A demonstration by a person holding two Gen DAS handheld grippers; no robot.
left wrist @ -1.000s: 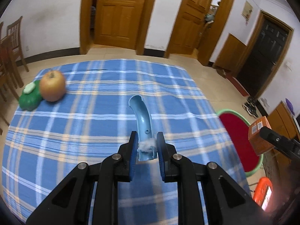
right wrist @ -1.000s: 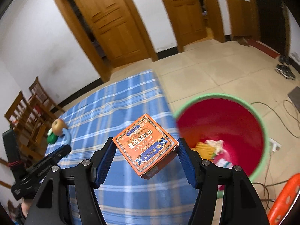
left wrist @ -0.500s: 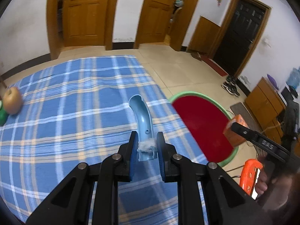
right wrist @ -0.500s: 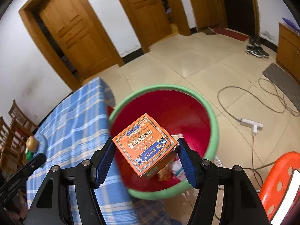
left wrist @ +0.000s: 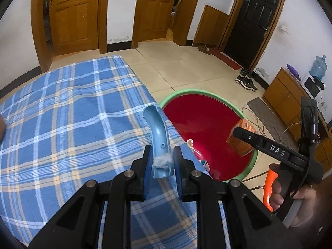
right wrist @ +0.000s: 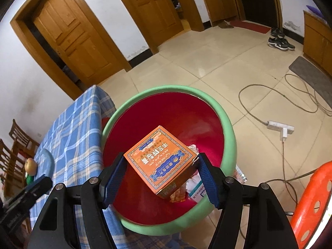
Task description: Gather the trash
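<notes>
My left gripper [left wrist: 162,165] is shut on a curved light-blue plastic piece [left wrist: 157,132] with white fluff at its base, held over the table's right edge beside the bin. My right gripper [right wrist: 160,174] is shut on an orange box [right wrist: 160,158] and holds it above the red bin with a green rim [right wrist: 166,89]. The bin [left wrist: 228,101] stands on the floor by the table and holds some wrappers [right wrist: 195,186]. The orange box [left wrist: 240,140] and the right gripper also show in the left wrist view.
The table has a blue plaid cloth [left wrist: 62,114]. An apple [right wrist: 30,166] and a green item lie at its far end near wooden chairs [right wrist: 14,145]. An orange stool [right wrist: 311,197] stands right of the bin. A power strip [right wrist: 280,126] and cables lie on the floor.
Both grippers have swung right toward the bin. The orange box has moved from over the table to above the bin's opening. The blue piece has moved to the table's right edge.
</notes>
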